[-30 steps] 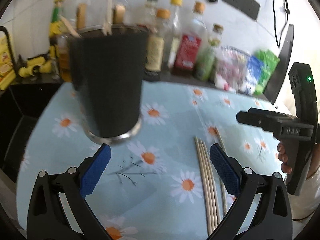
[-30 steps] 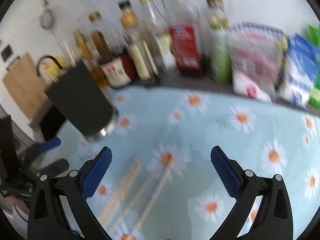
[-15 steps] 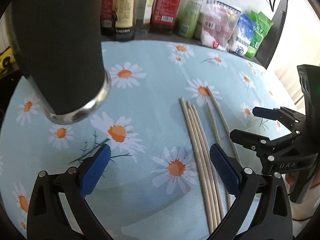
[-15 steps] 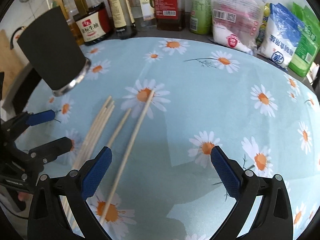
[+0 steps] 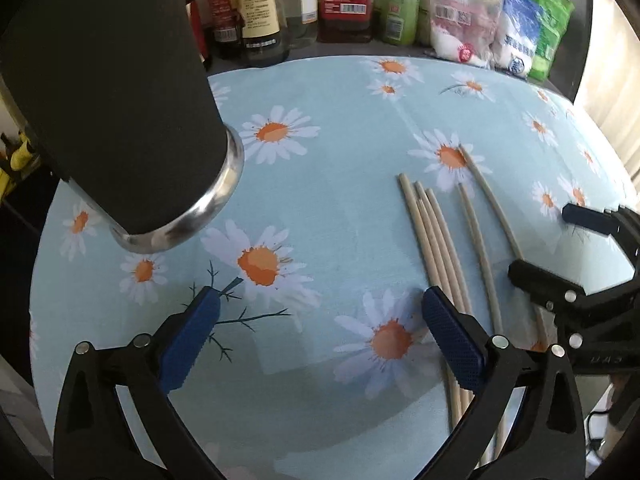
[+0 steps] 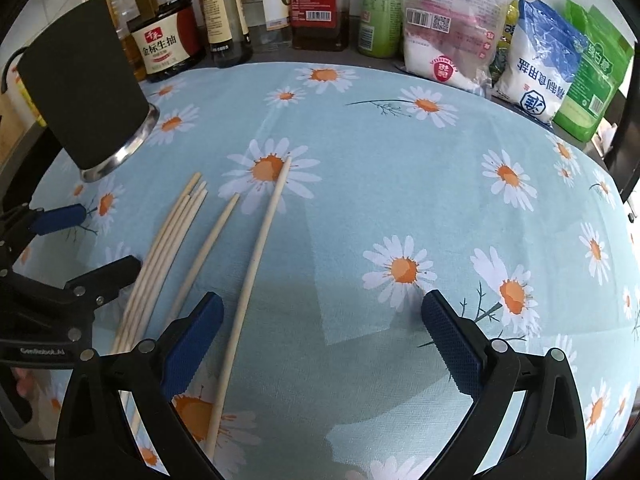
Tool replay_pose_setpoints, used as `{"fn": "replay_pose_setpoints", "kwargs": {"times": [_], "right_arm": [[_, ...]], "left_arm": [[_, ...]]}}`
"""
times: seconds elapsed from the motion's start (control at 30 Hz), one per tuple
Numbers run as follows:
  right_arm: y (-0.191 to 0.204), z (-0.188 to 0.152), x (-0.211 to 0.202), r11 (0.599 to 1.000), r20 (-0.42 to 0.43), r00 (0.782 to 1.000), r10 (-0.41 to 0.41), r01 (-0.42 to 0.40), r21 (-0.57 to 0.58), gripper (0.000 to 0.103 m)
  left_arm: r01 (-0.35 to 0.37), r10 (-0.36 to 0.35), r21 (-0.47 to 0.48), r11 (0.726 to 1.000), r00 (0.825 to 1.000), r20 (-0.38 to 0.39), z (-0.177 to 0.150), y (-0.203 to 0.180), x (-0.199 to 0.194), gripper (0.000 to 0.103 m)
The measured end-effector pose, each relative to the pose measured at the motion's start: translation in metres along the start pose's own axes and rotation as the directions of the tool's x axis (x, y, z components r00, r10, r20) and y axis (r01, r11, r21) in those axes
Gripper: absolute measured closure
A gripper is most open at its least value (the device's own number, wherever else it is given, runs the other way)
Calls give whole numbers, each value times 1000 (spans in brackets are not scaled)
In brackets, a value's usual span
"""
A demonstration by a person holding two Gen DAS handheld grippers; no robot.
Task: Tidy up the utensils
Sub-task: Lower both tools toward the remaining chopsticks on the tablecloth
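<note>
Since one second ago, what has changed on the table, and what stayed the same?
Both tools, left and right, tipped down from the bottles toward the pale wooden chopsticks lying on the daisy-print tablecloth, and came closer to them. Nothing was gripped or released: both remain open and empty. The chopsticks and the black cylindrical holder kept their places.

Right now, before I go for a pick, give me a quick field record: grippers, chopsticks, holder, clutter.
left gripper: open, empty, above the cloth left of the chopsticks
right gripper: open, empty, over the long stick's near half
chopsticks: flat on the daisy tablecloth, one tight bundle plus two loose sticks
long stick: rightmost, lying apart
black holder: upright, back left, steel base
back edge: sauce bottles, bags
</note>
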State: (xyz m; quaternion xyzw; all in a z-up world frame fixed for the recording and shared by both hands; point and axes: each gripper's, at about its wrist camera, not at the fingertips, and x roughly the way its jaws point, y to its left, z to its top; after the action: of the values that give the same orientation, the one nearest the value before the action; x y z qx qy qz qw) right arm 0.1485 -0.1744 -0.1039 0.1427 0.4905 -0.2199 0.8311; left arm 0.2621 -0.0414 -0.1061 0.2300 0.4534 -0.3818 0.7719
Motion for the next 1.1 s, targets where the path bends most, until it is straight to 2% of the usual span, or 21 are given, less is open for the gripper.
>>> {"fn": "replay_pose_setpoints", "kwargs": {"times": [0.23,0.37,0.53,0.67,0.7,0.8,0.97,1.0,1.03,1.07,1.1], "right_arm": [[2,2,2,1000,-3,1000,-4,4,8,8],[2,2,2,1000,-8,1000,-8,8,15,7],[2,4,3,1000,-27,1000,-9,9,17,7],[1,4,4,1000,-36,999,-13,13,23,7],[2,4,5,999,-43,999,-15,16,30,7],[1,7,7,999,-67,998,-15,18,37,7],[2,8,7,1000,-68,998,-7,7,4,9],[2,8,6,1000,-66,998,-3,3,-1,17],[3,8,3,1000,-48,999,5,-6,-19,36],[4,8,-1,999,-37,999,12,-13,-33,48],[5,9,-4,999,-33,999,26,-28,-46,73]], "left_arm": [[22,-22,8,1000,999,-24,1,1,-1,6],[75,-76,-11,997,996,-38,1,-3,-4,6],[18,-20,-19,1000,998,-66,4,-5,0,4],[4,-8,-37,999,995,-96,7,-4,1,5],[-24,20,-35,999,993,-112,8,-4,4,4],[-43,33,-77,996,991,-128,13,-4,7,4],[-19,15,-35,999,994,-104,8,-3,7,5],[-15,11,-31,999,995,-102,6,-1,4,7],[-14,11,-31,999,995,-98,5,0,3,10],[-14,11,-33,999,995,-94,4,1,-1,19],[-12,9,-33,999,996,-87,3,1,-5,39]]}}
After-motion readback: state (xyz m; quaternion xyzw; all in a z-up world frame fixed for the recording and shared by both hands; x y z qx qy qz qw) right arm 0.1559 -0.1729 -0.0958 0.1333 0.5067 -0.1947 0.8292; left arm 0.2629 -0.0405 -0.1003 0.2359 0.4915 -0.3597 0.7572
